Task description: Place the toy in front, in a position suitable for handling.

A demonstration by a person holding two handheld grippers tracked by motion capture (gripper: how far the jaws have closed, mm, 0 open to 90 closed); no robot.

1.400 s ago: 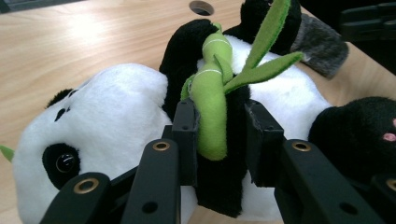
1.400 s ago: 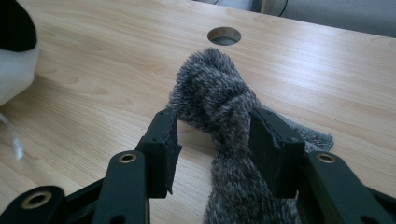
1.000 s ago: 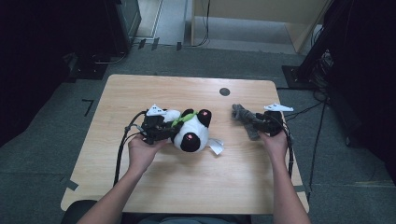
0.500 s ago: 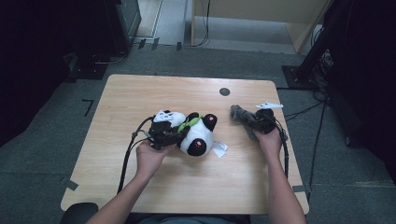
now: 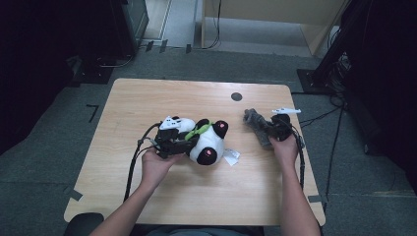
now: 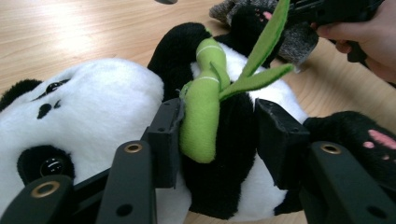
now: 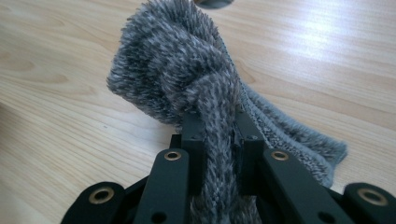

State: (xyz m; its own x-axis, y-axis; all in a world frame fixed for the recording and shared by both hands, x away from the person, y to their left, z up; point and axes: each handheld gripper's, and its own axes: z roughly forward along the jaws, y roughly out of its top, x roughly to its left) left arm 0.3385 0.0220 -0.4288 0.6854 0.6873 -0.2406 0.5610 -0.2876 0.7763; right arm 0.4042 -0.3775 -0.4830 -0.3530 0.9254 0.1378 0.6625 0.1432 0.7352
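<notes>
Right gripper (image 7: 218, 140) clenched on grey fuzzy scarf (image 7: 187, 74), table's 3 o'clock edge. Left gripper (image 6: 219, 135) jaws just opening, astride plush panda (image 6: 107, 107)'s green bamboo (image 6: 203, 116), centre table, pads not pressing.

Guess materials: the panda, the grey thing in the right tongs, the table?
Panda: soft plush, short matte pile, likely stuffed; its green bamboo looks like smooth fleece. Grey scarf: fuzzy knit or chenille, flecked fibres standing up. Table: pale wood-grain top, slight sheen, possibly laminate.
</notes>
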